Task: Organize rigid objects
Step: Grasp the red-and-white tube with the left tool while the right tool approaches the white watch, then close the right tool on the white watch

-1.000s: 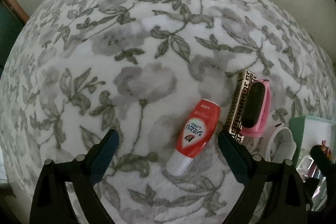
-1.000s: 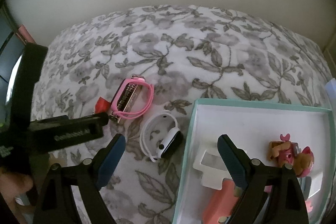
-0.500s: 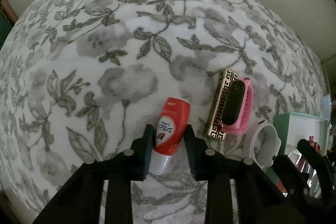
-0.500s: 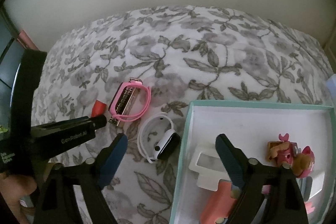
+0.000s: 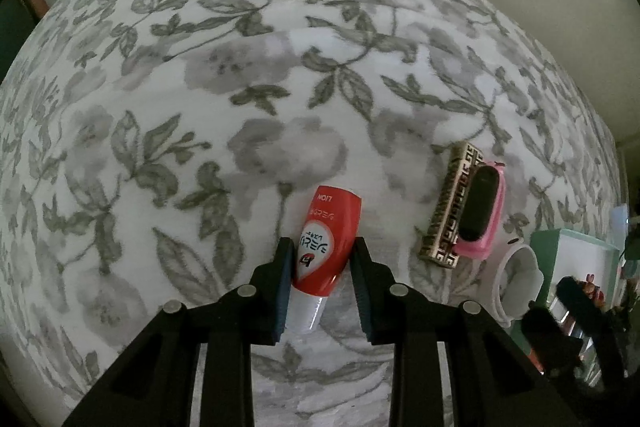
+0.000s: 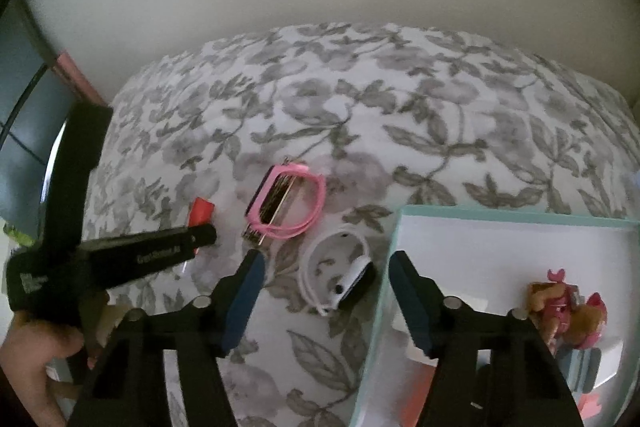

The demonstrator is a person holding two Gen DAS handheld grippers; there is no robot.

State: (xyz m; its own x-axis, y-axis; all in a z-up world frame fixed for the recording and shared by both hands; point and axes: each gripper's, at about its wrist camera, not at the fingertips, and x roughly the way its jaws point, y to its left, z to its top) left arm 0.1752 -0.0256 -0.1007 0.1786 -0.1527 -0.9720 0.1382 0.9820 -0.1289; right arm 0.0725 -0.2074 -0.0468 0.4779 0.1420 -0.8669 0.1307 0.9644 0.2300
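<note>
My left gripper is shut on a red tube with a white cap, its pads pressing both sides just above the cap. In the right wrist view only the red tube's end shows past the left gripper's body. My right gripper points down over a white smartwatch. Its jaws are closing with the watch between them, and the pads do not touch it. A pink wristband is looped around a gold patterned harmonica just left of the watch.
A teal-rimmed white box lies at the right on the floral bedspread. It holds a pink toy figure and other small items. A person's hand grips the left tool. A pale wall stands behind the bed.
The left jaws went from wide open to shut on the red tube, then shifted slightly with it. The right jaws have narrowed around the white smartwatch.
</note>
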